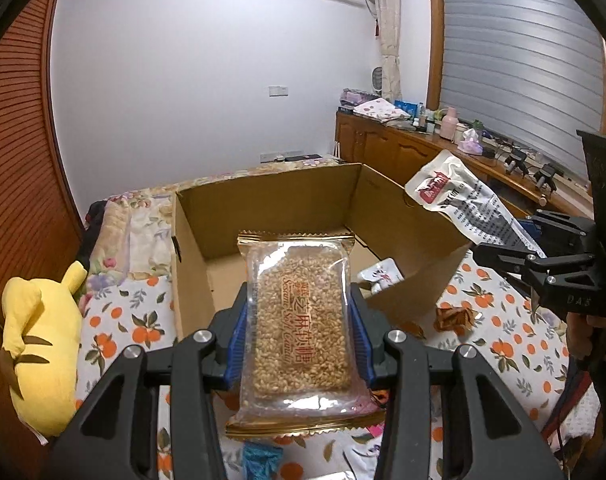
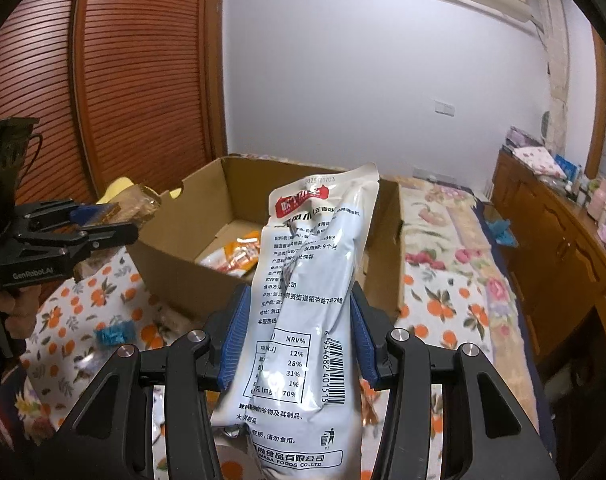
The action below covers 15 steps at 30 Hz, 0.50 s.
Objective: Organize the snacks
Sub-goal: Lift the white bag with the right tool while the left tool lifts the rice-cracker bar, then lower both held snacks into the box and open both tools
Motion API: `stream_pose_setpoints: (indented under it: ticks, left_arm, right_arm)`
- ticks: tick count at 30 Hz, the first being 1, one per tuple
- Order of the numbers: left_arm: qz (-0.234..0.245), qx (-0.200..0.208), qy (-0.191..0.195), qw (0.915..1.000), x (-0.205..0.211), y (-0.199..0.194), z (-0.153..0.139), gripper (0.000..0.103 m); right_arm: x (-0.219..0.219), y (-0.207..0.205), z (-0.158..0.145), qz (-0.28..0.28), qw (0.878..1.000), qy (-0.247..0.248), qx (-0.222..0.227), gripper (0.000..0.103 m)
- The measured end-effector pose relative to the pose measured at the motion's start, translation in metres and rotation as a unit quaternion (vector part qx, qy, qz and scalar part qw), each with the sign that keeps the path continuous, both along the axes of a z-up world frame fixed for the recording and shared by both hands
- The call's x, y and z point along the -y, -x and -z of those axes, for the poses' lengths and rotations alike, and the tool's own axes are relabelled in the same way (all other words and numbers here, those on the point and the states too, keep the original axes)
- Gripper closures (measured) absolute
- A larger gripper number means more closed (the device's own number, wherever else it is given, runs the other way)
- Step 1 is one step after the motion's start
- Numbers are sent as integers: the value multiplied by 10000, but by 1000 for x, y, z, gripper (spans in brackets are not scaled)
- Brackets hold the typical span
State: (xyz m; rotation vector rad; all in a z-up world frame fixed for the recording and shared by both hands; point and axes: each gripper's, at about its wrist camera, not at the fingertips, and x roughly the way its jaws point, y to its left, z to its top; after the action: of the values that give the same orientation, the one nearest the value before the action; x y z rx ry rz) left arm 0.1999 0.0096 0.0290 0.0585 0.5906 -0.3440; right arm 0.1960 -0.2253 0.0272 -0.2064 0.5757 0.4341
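The left claw (image 1: 299, 312) was clamped on a sesame candy packet (image 1: 299, 320), held above the bed (image 1: 115, 320) before the open cardboard box (image 1: 271, 204). The right claw (image 2: 299, 336) was clamped on a white snack pouch (image 2: 307, 300), held just before the same box.

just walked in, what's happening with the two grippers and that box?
A person is sorting snacks on a bed with a handheld gripper in each hand. The left gripper is shut on a clear sesame candy pack. The right gripper is shut on a white foil pouch. Both are held up in front of an open cardboard box, which already holds an orange packet. A few snacks lie on the bedspread.
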Motion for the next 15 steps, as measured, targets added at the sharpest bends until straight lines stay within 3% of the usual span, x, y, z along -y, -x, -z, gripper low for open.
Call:
stream_pose_setpoints:
  ticks: [7,15]
  left_arm:
    - [-68,-173,-115,9998,-1,-24,5,60]
    - [-170,-432,-206,9987,1,-51,16,60]
  right_arm:
    - [-19,-23,0,-98,9999,100,-78,55]
    - [-22,-61,11,-57,9987,-25,-499,55]
